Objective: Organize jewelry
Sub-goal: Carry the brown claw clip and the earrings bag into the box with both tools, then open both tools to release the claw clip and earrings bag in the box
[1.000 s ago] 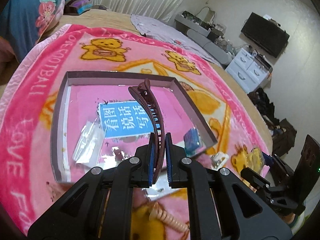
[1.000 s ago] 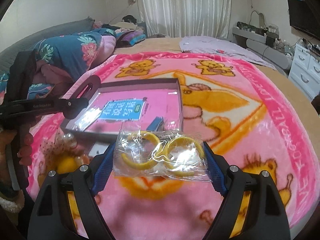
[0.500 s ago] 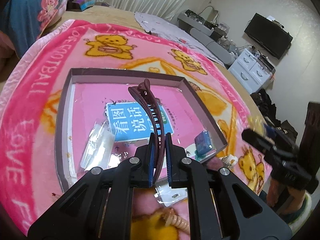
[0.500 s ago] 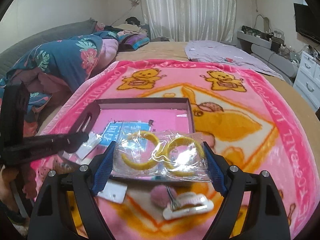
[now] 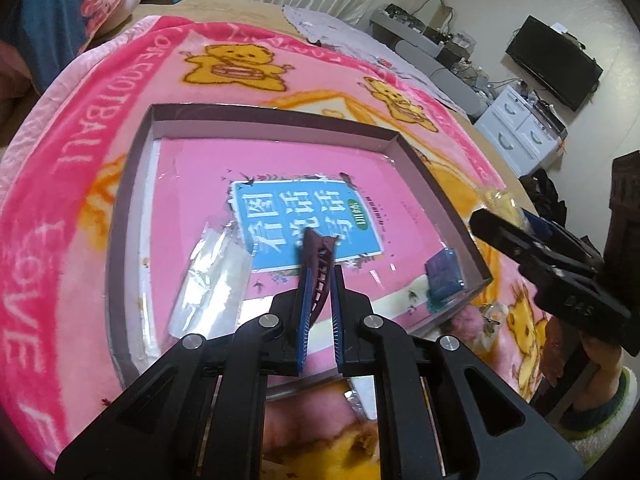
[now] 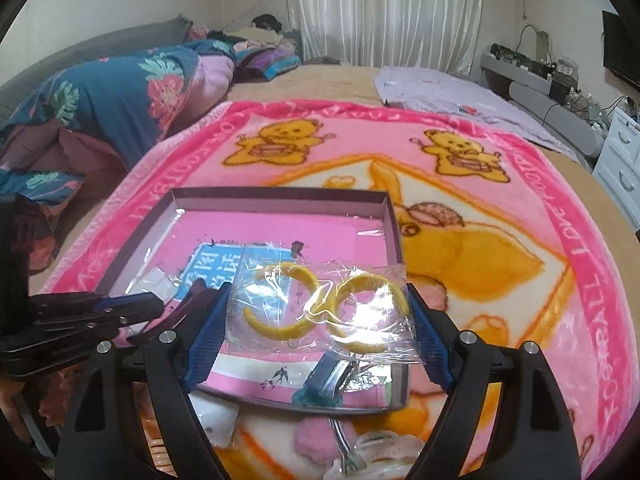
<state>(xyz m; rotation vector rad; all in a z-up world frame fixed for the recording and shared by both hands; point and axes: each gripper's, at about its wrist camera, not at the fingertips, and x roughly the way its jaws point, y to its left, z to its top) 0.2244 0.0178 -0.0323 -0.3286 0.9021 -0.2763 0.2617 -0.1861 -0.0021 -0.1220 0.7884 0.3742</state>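
A shallow grey-walled box [image 5: 132, 184] with a pink floor lies on the pink bear blanket; it also shows in the right wrist view [image 6: 394, 220]. My left gripper [image 5: 318, 312] has opened a little; the dark maroon hair clip [image 5: 316, 256] tips forward between its fingers, over the box. My right gripper [image 6: 318, 328] is shut on a clear bag with two yellow hoop earrings [image 6: 320, 304], held above the box's near edge. A clear packet [image 5: 212, 284] and a small blue packet [image 5: 444, 272] lie inside the box.
Outside the box's near edge lie a pink pompom hair tie [image 6: 320, 440], a white claw clip [image 6: 380, 456] and a white packet [image 6: 216, 420]. A folded floral quilt [image 6: 120, 96] is at the far left. A white dresser [image 5: 520, 136] and TV [image 5: 554, 68] stand beyond the bed.
My left gripper's jaws have parted slightly and the hair clip has dropped and tilted forward into the box. My right gripper has moved forward over the box with the earring bag.
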